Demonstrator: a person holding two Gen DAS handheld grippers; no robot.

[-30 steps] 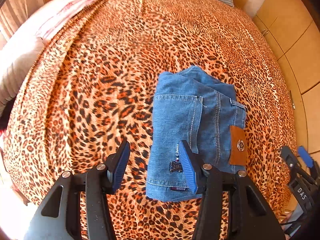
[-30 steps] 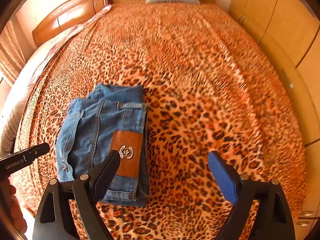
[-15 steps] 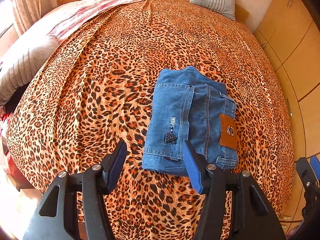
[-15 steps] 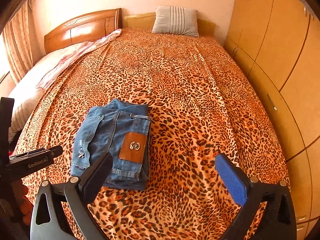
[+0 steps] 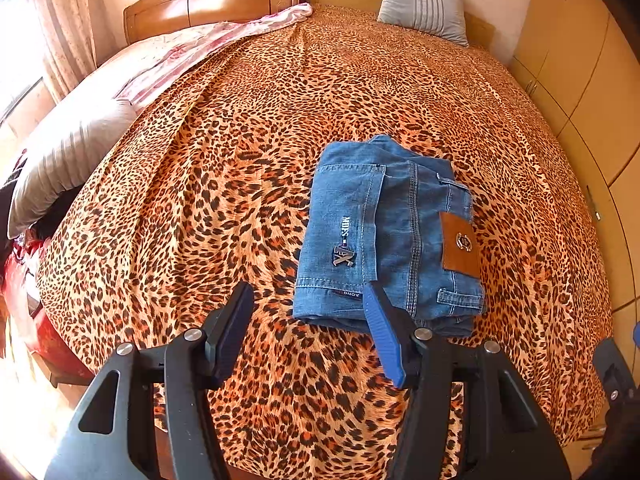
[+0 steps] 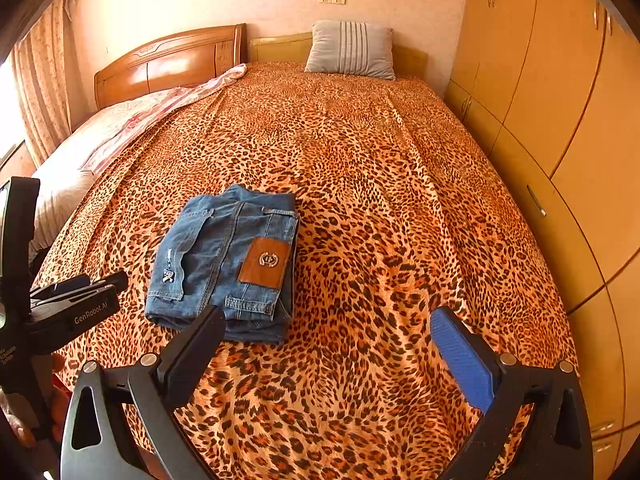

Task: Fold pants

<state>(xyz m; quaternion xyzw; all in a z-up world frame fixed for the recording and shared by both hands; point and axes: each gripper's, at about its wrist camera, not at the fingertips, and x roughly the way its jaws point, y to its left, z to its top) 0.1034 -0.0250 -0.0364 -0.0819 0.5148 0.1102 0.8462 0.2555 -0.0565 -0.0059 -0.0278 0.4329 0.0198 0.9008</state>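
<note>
The jeans (image 5: pixel 384 236) lay folded on the bed, and both grippers were empty.

The pants made a compact, thick packet with the leather patch (image 5: pixel 460 246) on top, just ahead of the left gripper (image 5: pixel 308 328) and ahead and to the left of the right gripper (image 6: pixel 328 356). Both tools hung above the leopard bedspread (image 6: pixel 380 184), jaws spread wide, holding nothing and not touching the denim. I judged the folding as finished or almost so; maybe only small smoothing of edges was left. A grey pillow (image 6: pixel 350 50) stood far ahead by the headboard (image 6: pixel 172 64).
</note>
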